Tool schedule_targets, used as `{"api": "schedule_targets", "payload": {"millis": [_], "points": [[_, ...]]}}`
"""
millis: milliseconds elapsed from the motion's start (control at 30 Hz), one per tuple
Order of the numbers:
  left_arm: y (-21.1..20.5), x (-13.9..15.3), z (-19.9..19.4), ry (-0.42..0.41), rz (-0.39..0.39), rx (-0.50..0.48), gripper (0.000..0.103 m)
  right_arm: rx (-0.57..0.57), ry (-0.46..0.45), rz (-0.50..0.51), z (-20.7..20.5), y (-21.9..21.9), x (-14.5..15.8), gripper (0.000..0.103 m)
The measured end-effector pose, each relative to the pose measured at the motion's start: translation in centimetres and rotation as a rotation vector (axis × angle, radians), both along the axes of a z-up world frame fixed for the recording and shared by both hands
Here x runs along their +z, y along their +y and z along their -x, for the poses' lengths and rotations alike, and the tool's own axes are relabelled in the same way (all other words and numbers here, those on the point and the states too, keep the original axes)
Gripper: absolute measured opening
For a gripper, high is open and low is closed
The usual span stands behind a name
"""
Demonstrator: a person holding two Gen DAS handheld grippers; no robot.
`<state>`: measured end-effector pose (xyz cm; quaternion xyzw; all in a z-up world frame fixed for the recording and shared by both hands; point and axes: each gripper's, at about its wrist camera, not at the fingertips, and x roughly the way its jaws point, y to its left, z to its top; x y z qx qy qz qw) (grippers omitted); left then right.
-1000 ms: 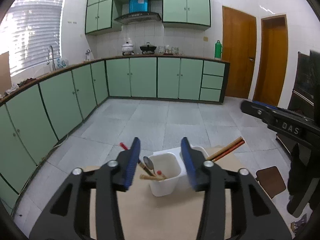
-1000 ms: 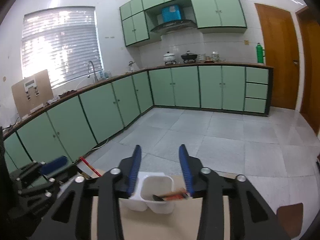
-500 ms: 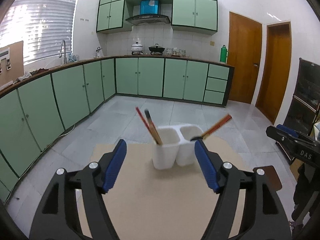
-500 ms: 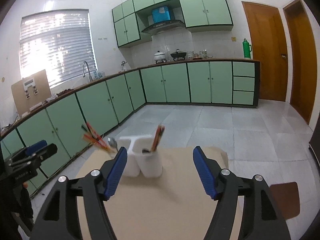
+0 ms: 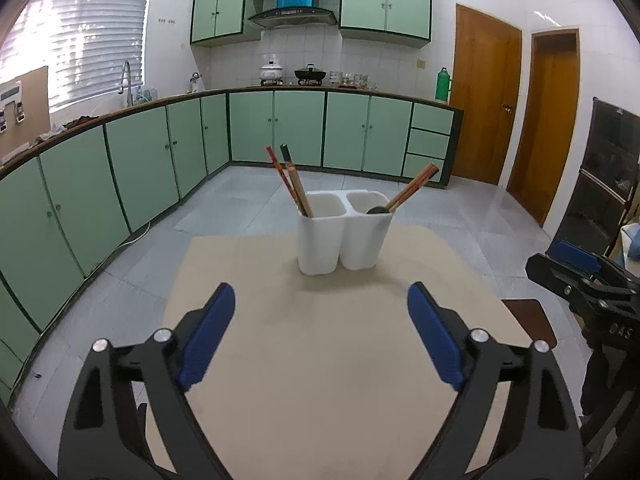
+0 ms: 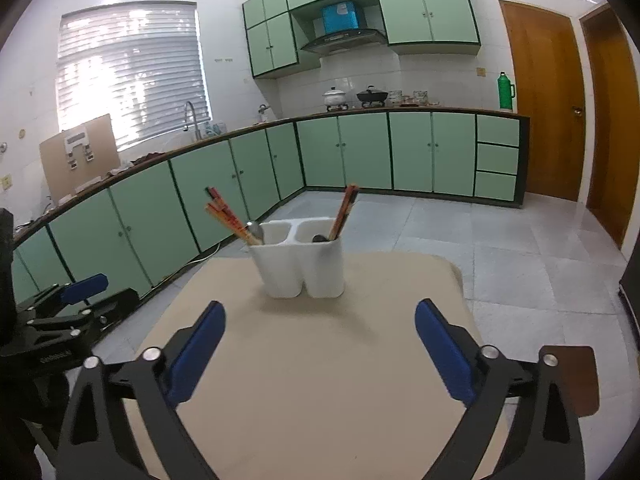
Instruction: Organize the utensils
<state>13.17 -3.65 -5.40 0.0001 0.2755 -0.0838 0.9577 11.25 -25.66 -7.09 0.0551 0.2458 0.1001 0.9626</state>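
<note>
Both jaws opening wide, left gripper (image 5: 321, 304) empty, right gripper (image 6: 320, 322) empty

Black fingers (image 5: 208, 336), blue pads, seemingly ribbed

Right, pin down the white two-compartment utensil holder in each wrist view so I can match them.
Left wrist view: the white utensil holder stands just right of centre, at the far end of the tan tabletop.
Right wrist view: the holder stands just left of centre, also at the table's far end.
Shared landmark: the green bottle on the counter beside the wooden door.
</note>
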Motion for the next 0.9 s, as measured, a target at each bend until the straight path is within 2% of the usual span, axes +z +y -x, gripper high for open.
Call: {"api": "schedule_targets", "payload": {"millis": [367,900], "points": [[0.4,1.7,3.2,-0.047,0.026,-0.002,0.09,0.028,-0.02,-0.032,2.4,0.5,1.7,0.097],[0.1,4.5,5.1,-0.133,0.034,0.01,0.091,0.059,-0.091,-0.003,4.5,1.7,5.1,0.097]]}}
